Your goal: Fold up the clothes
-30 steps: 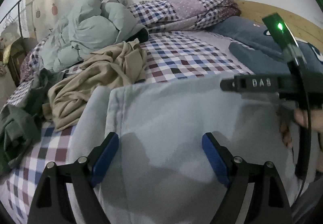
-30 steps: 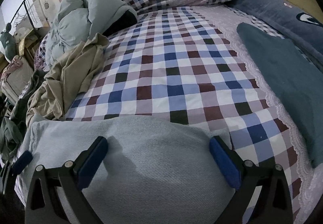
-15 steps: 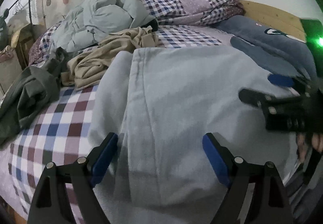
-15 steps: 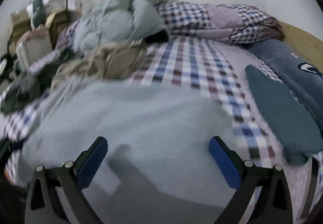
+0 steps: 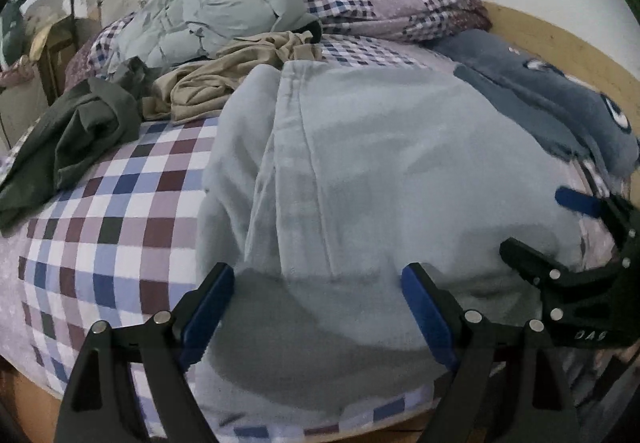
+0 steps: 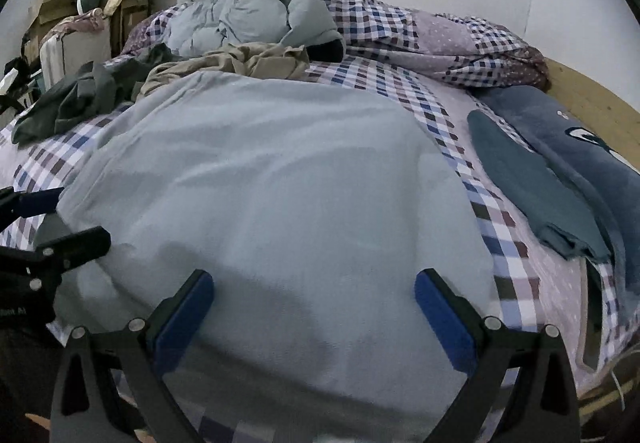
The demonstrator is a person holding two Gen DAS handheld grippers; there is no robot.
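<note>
A pale blue garment [image 5: 392, 171] lies spread flat at the near edge of the bed [image 5: 120, 211], ready for its first fold. The left hand-held gripper [image 5: 318, 307] and right hand-held gripper [image 6: 314, 309] hover above it, jaws wide and empty; next, each likely needs an edge to pinch.

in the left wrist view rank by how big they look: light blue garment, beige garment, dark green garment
1. light blue garment, largest, though nearest the camera
2. dark green garment and beige garment look alike; unranked
</note>
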